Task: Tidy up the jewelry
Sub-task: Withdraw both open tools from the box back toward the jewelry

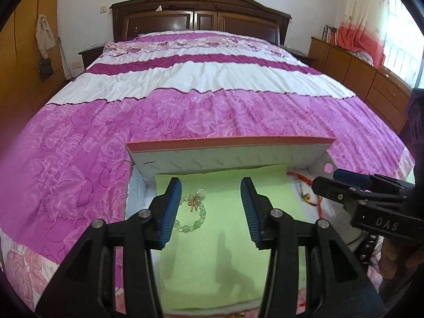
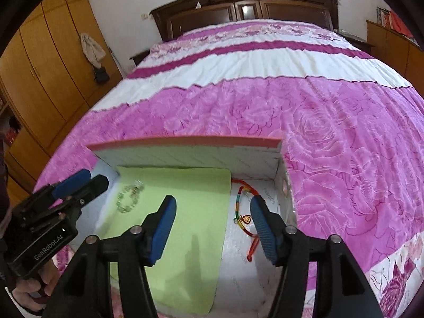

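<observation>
An open white box (image 1: pixel 228 156) (image 2: pixel 185 153) with a pink rim lies on the bed. A green sheet (image 1: pixel 220 238) (image 2: pixel 185 212) covers its left part. A green bead bracelet (image 1: pixel 192 212) (image 2: pixel 129 196) with a gold bow charm lies on the sheet. A red and multicoloured cord bracelet (image 2: pixel 245 212) (image 1: pixel 308 196) with a gold pendant lies on the white box floor. My left gripper (image 1: pixel 210 190) (image 2: pixel 87 180) is open above the sheet, its left finger beside the bead bracelet. My right gripper (image 2: pixel 213 209) (image 1: pixel 328 177) is open and empty, its right finger beside the cord bracelet.
The box sits on a pink and white rose-patterned bedspread (image 1: pixel 185 100) (image 2: pixel 318 122). A dark wooden headboard (image 1: pixel 198 16) is at the far end. Wooden wardrobes (image 2: pixel 47 53) stand left, low cabinets (image 1: pixel 357 66) right.
</observation>
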`<state>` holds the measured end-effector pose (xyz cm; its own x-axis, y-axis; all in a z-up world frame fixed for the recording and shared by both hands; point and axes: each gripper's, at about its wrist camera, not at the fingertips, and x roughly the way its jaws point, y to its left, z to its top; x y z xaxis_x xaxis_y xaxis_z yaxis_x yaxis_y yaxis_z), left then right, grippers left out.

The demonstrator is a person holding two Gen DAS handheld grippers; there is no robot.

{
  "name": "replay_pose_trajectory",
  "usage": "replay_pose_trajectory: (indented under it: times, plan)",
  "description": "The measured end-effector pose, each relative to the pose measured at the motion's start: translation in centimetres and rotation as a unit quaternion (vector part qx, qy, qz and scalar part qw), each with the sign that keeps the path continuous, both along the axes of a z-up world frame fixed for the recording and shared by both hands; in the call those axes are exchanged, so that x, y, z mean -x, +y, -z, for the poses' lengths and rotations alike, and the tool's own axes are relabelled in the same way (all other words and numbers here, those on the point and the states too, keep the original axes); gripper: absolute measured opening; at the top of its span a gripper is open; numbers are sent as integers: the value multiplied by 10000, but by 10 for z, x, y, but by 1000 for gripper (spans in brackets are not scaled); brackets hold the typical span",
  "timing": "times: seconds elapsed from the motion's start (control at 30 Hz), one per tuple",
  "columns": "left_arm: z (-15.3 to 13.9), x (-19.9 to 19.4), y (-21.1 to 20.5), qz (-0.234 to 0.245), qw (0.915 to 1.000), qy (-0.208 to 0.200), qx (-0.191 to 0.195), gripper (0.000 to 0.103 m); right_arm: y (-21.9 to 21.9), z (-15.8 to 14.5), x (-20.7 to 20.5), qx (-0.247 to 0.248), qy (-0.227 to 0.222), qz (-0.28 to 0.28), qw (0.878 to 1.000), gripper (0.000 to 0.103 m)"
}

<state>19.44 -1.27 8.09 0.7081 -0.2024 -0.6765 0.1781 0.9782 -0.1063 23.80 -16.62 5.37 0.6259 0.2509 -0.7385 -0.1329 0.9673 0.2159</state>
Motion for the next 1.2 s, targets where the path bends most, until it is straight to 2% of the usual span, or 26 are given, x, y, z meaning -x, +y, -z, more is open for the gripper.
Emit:
replay_pose_trajectory:
  times: [0.2, 0.43, 0.8, 1.0, 1.2]
  plan:
    - [-16, 18, 1, 13, 9998, -173, 0, 39, -6, -22, 30, -299, -336, 104, 9989, 64]
    - [-29, 40, 2, 82, 9994, -329, 61, 39, -6, -42, 65, -352, -803, 169, 9960, 65]
    - [-35, 72, 5, 217, 9986, -452, 156, 39, -6, -54, 113, -614, -1165, 98, 9912, 65]
    - [-30, 87, 11, 220, 9989, -351, 211, 40, -9, -55, 139, -529, -1335, 127, 9896, 66]
    - [-17, 94, 20, 111, 9998, -62, 152, 40, -18, -45, 162, -520, -1325, 231, 9896, 68]
